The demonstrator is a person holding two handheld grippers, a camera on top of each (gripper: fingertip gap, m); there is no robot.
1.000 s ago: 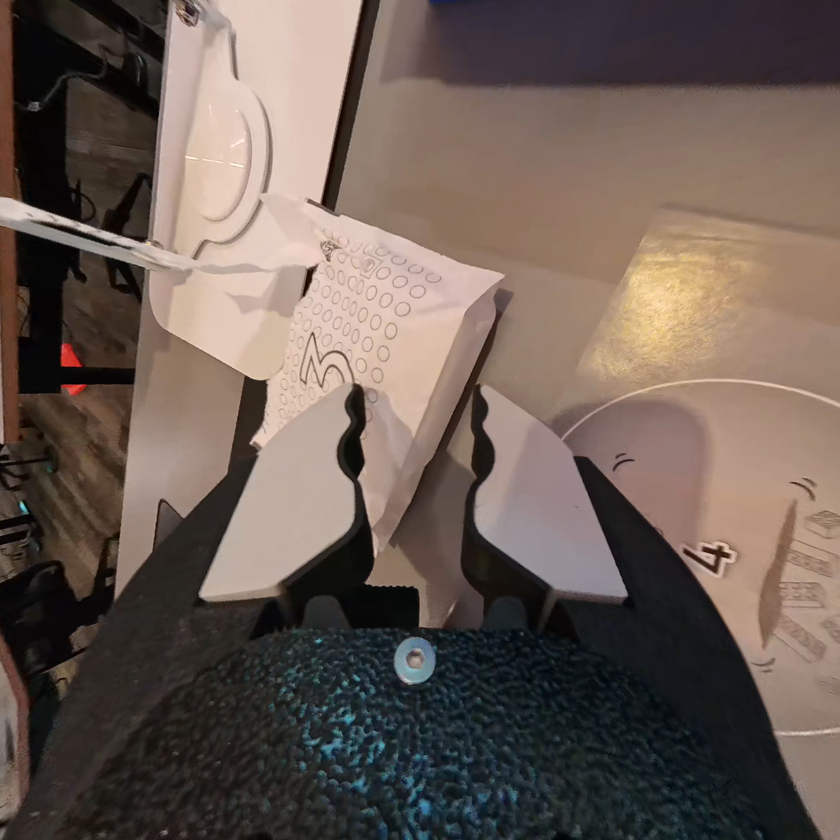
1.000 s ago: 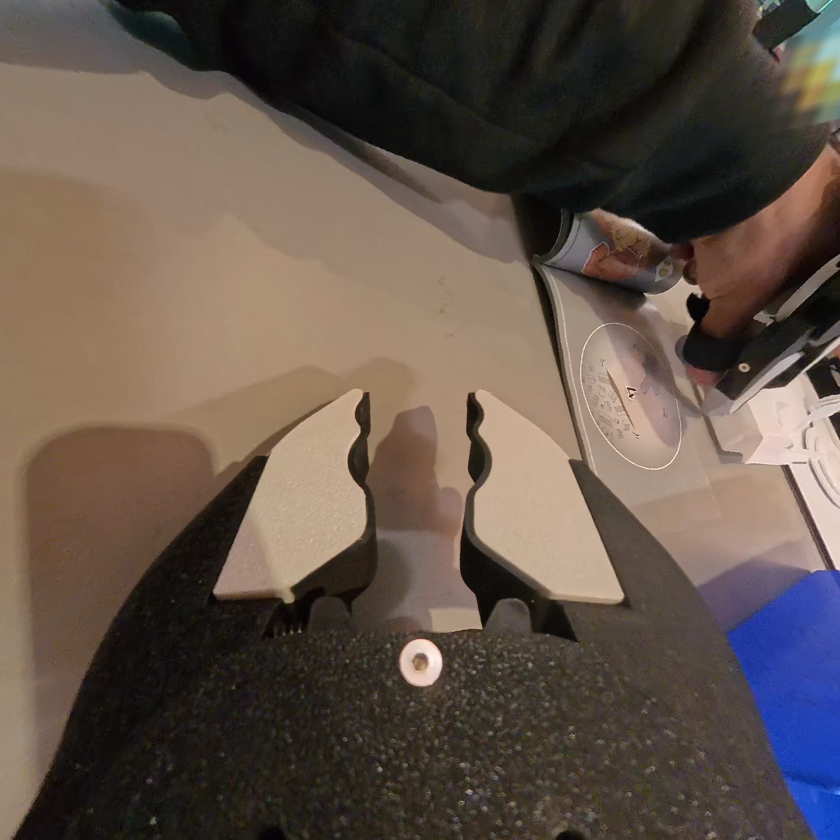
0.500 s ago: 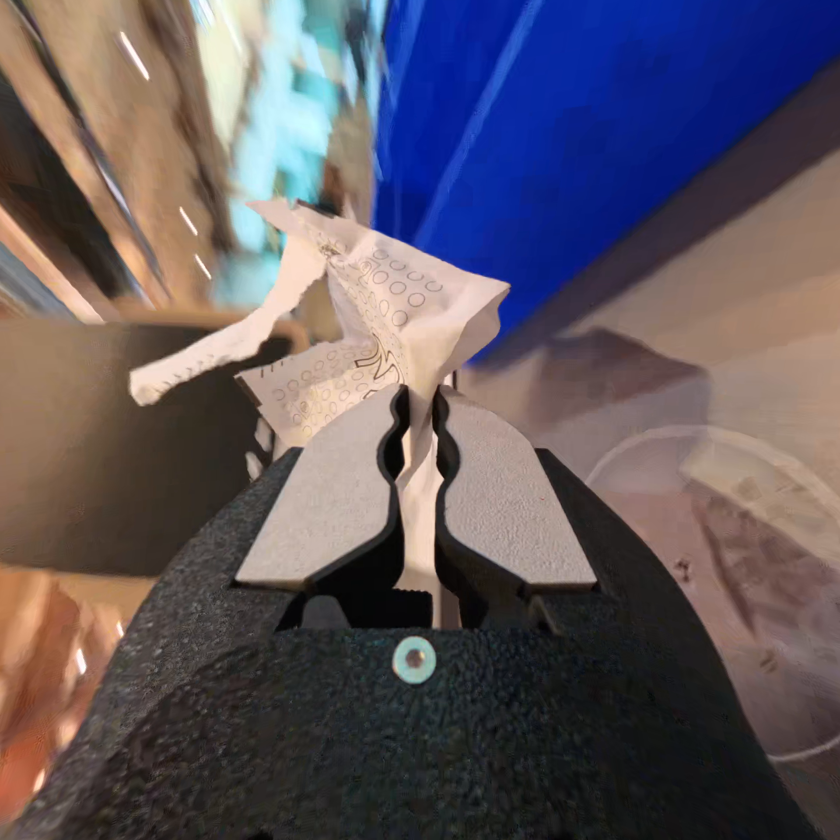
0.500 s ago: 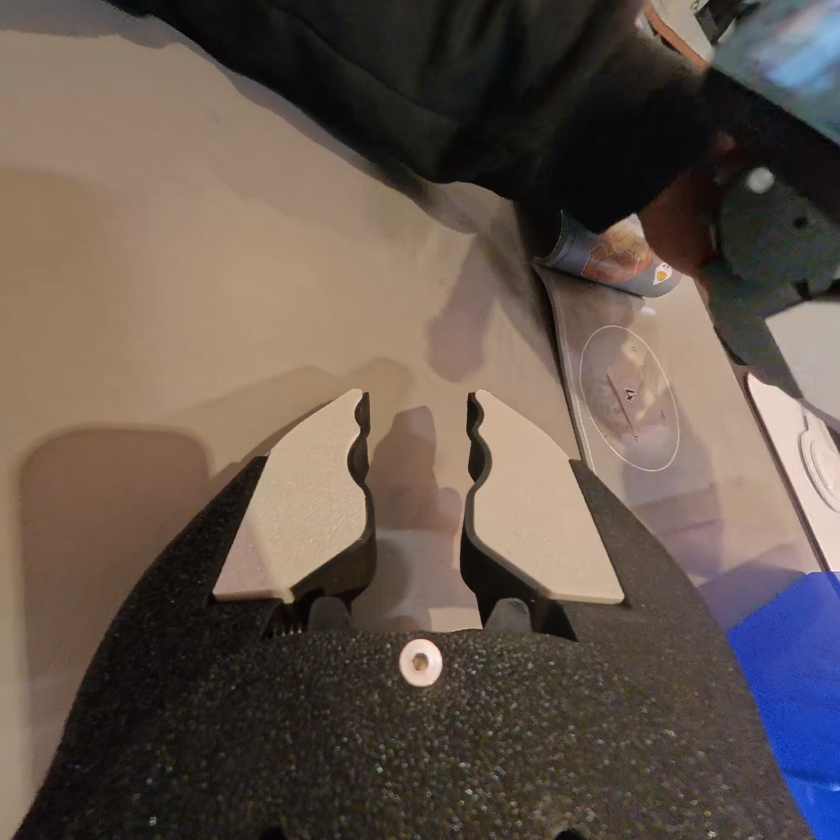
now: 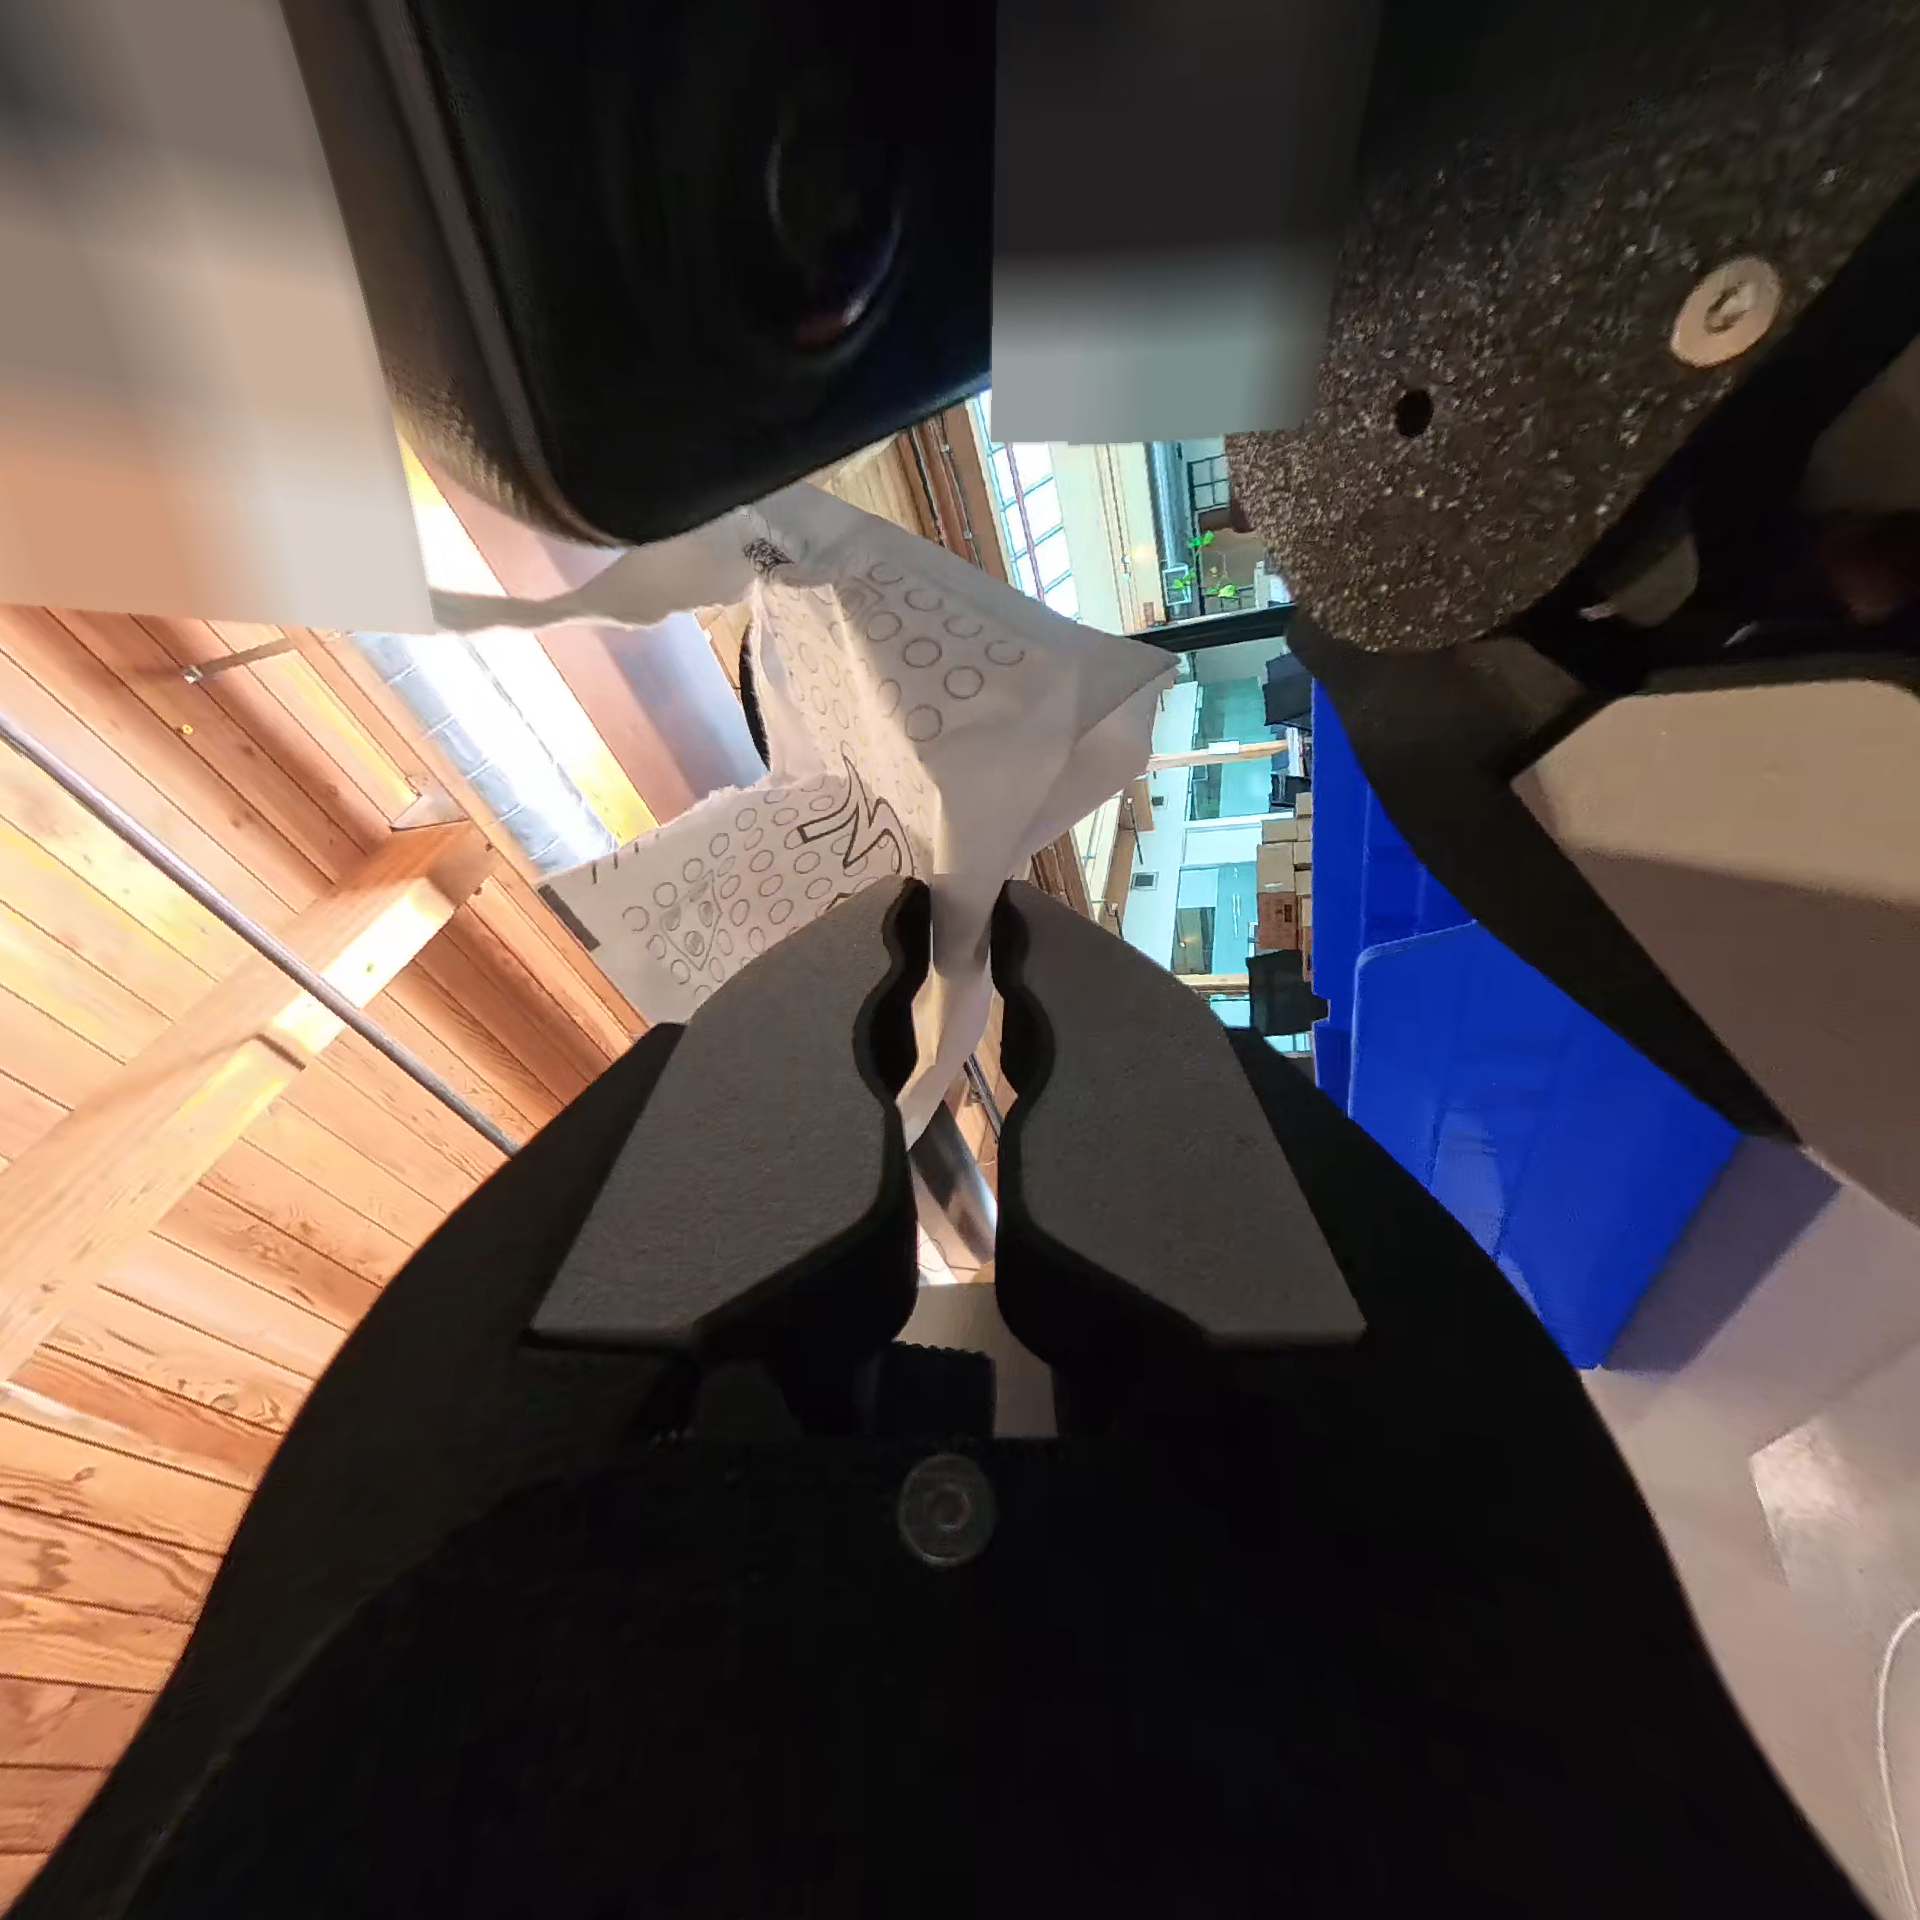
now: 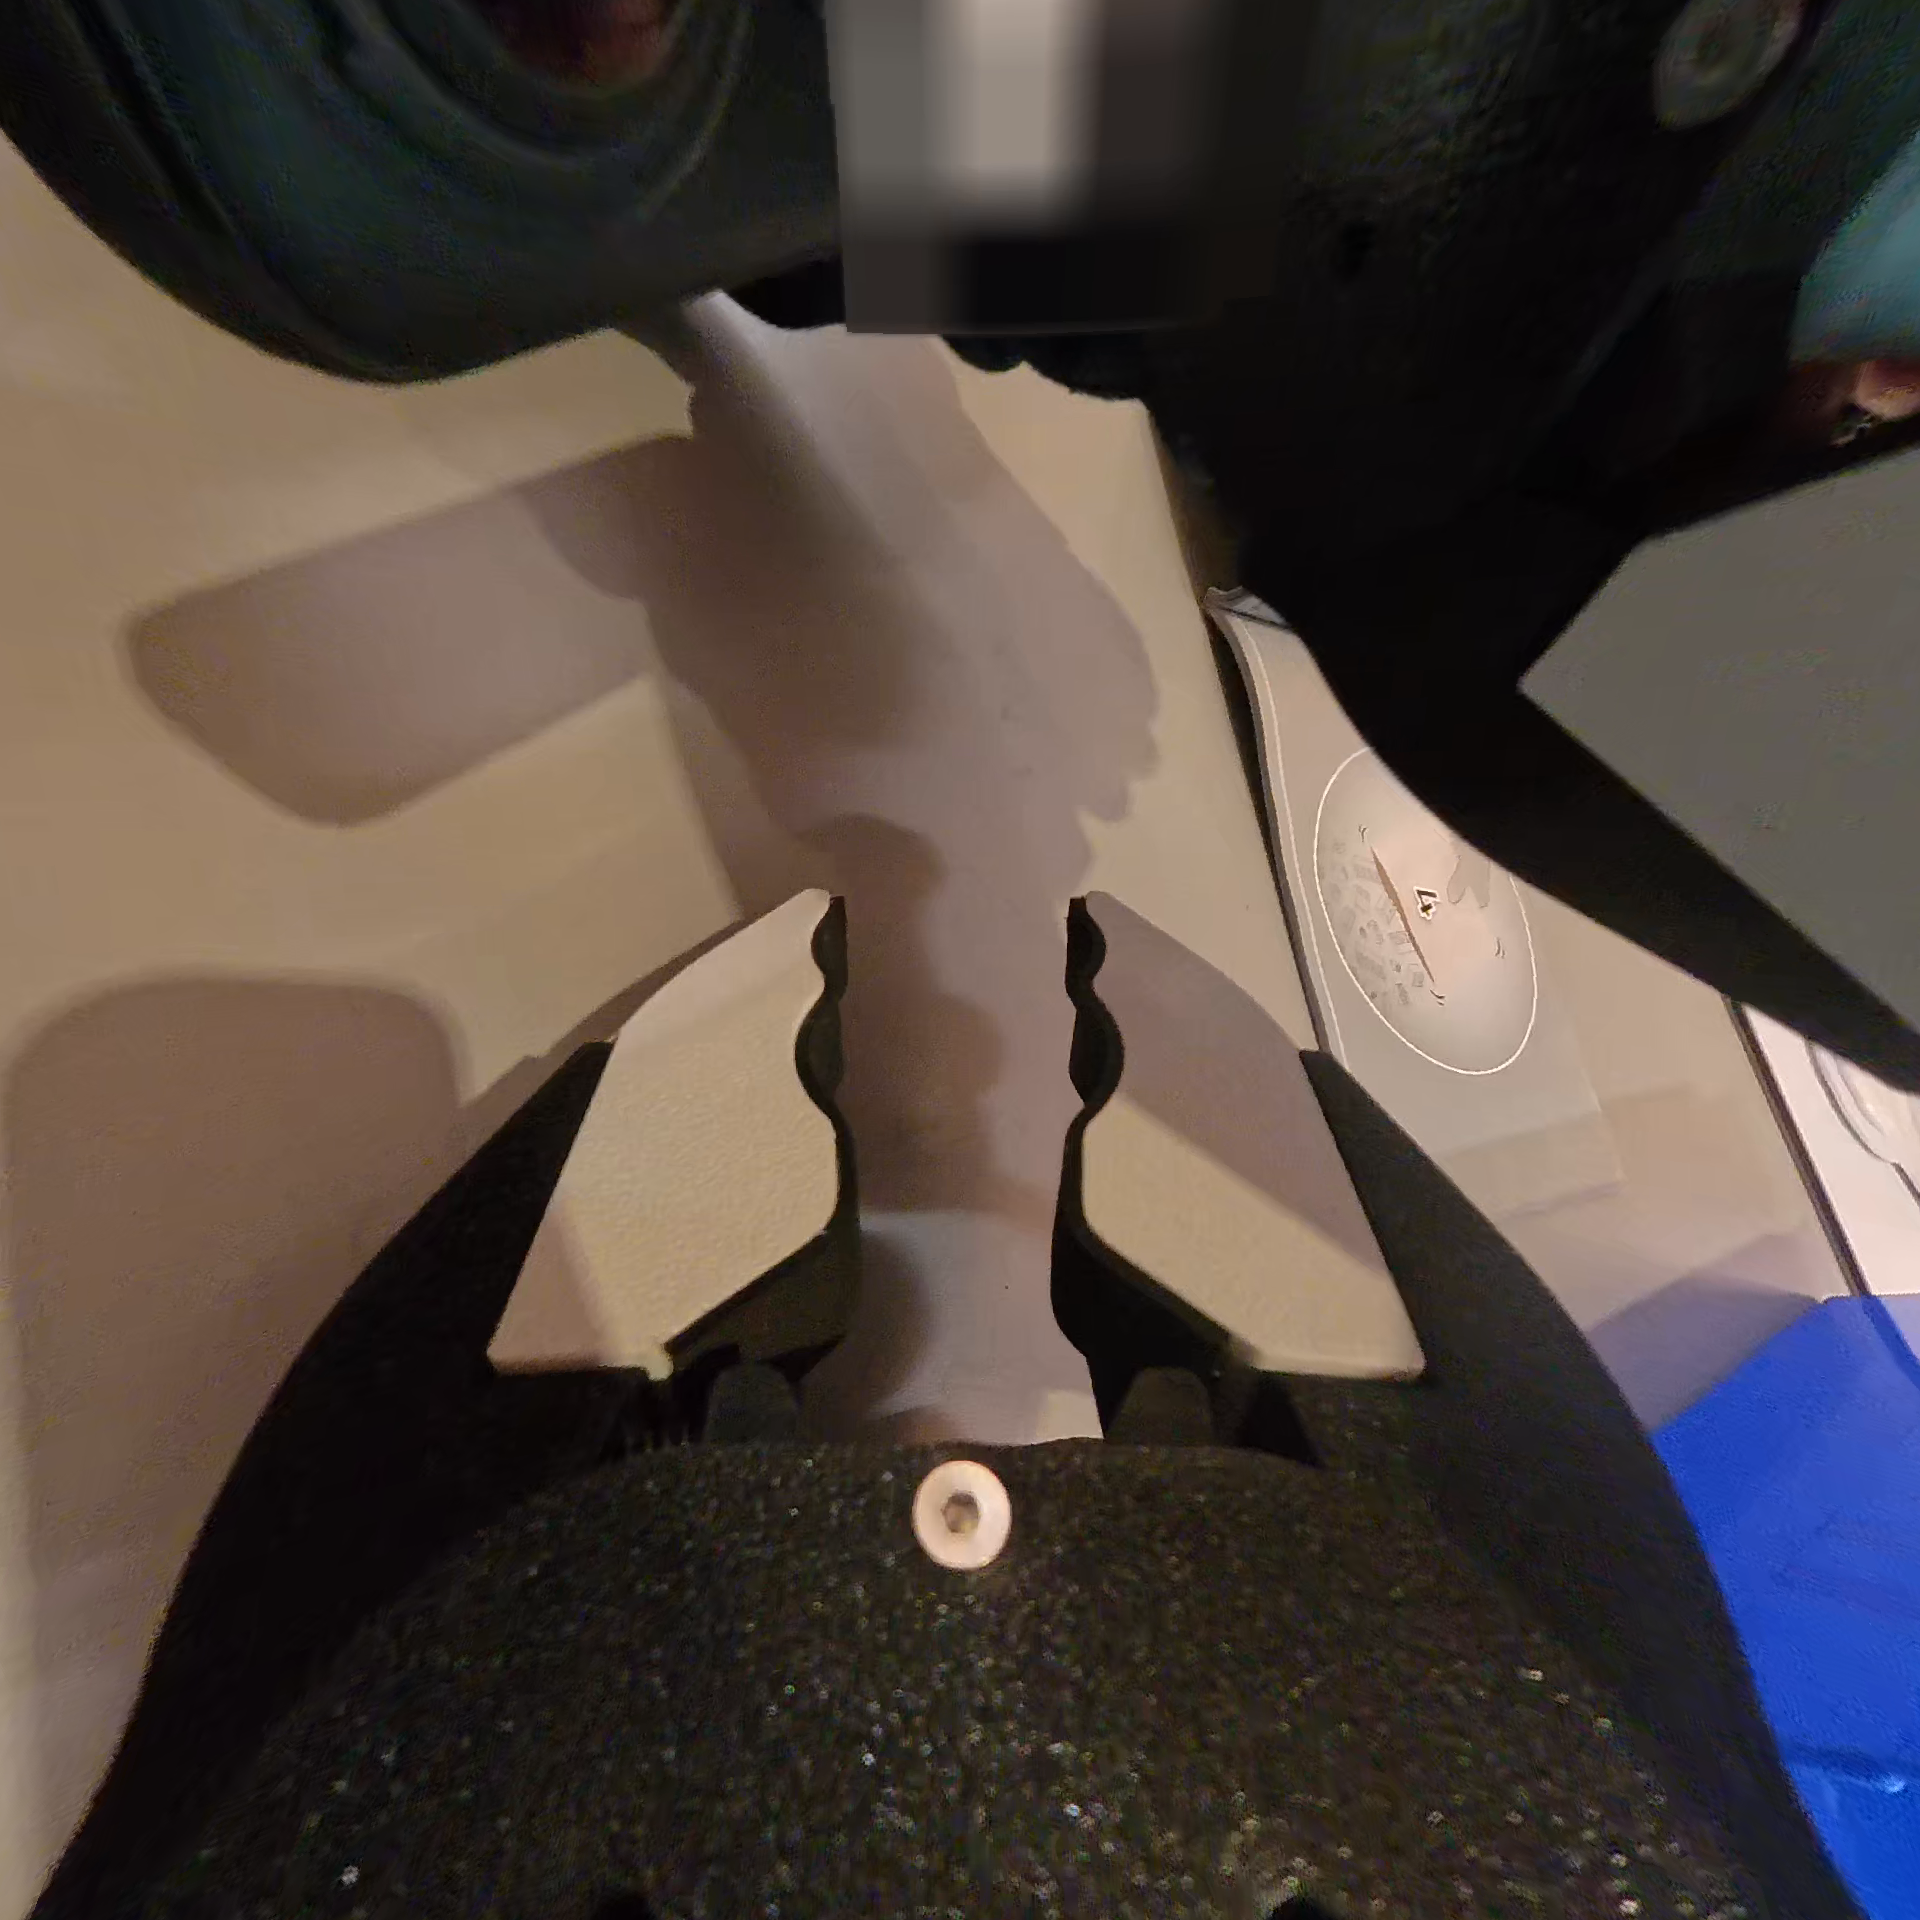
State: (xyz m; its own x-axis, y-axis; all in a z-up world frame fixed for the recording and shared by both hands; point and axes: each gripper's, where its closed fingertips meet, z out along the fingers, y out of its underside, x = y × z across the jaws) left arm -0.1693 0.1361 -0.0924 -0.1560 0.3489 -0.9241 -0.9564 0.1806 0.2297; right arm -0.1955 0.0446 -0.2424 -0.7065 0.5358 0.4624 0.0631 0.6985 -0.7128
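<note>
Change: the white paper bag (image 5: pixel 966 727), flat on the table a second ago, is now lifted up in front of the ceiling.
Left gripper (image 5: pixel 961 904): closed on a fold of the bag — most of it stands above the fingertips.
Right gripper (image 6: pixel 956 914): spread, nothing held — the bag is seen just beyond its tips.
Blue bin (image 5: pixel 1475 1122): to the right of the bag.

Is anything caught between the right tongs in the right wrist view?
No: the right tongs stand apart with only the shadowed beige tabletop showing between them.
</note>
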